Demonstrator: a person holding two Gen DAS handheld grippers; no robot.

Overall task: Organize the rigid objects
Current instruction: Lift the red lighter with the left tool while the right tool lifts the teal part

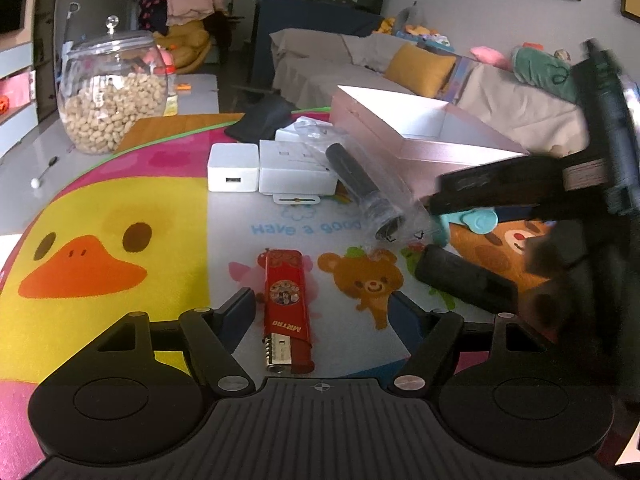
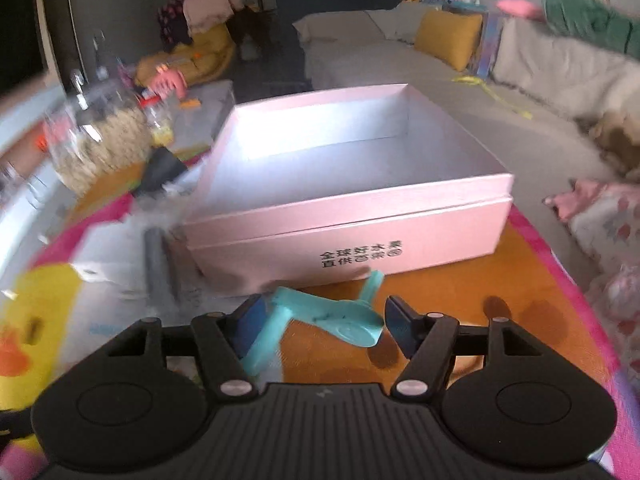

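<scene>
A teal plastic clip-shaped piece (image 2: 320, 320) with a round flat end lies at lower centre between the spread fingers of the right gripper (image 2: 320, 318), before a pink cardboard box (image 2: 348, 240). The left gripper (image 1: 322, 312) hangs wide over a red lighter (image 1: 286, 308).

Teal clip (image 2: 320, 316) between spread fingers (image 2: 400, 322) — pink box (image 2: 352, 236) beyond.

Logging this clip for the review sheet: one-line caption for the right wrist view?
Open right gripper around a teal plastic piece, facing the empty pink box on the cartoon mat.
</scene>
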